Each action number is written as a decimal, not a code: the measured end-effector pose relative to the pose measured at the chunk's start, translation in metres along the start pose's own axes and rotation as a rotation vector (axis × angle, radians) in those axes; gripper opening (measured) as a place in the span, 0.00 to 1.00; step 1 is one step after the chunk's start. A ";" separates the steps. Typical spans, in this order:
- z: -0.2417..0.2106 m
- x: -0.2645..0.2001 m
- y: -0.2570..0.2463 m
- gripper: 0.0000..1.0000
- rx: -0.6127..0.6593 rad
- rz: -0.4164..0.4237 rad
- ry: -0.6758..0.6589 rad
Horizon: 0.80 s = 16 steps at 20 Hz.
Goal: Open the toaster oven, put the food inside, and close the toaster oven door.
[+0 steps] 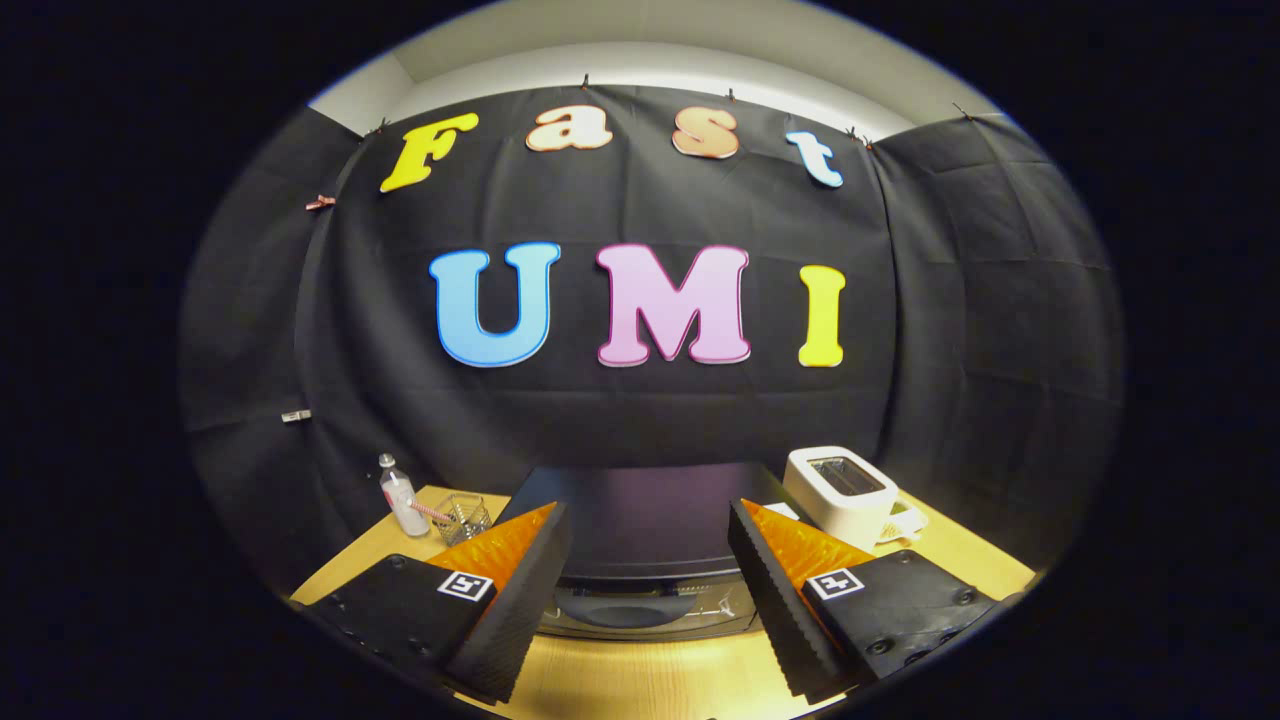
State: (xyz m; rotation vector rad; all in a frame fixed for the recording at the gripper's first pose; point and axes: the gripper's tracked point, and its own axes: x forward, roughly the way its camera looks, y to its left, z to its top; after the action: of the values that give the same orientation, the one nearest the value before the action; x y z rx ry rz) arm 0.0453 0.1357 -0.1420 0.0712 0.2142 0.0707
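The black toaster oven (645,525) stands on the wooden table (640,680), just ahead of my fingers and seen from above. Its dark top faces me and the upper edge of its glass door (640,608) shows between the fingers, standing closed. My gripper (648,590) is open, held above and in front of the oven with nothing between its ridged black fingers (520,600). No food is visible.
A white pop-up toaster (845,492) stands to the right of the oven, with a white cup (905,522) beside it. To the left are a small plastic bottle (402,497) and a wire basket (462,518). Black cloth walls the booth behind the table.
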 end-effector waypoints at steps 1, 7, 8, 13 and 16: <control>-0.012 0.007 0.004 0.98 -0.007 0.007 0.029; -0.061 0.030 0.012 0.98 -0.010 0.009 0.158; -0.066 0.033 0.013 0.98 -0.014 0.009 0.171; -0.087 0.042 0.011 0.98 -0.023 -0.007 0.238; -0.089 0.039 0.015 0.98 -0.035 0.008 0.234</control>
State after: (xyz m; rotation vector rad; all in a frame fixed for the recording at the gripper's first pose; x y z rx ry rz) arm 0.0637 0.1590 -0.2363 0.0285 0.4459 0.0908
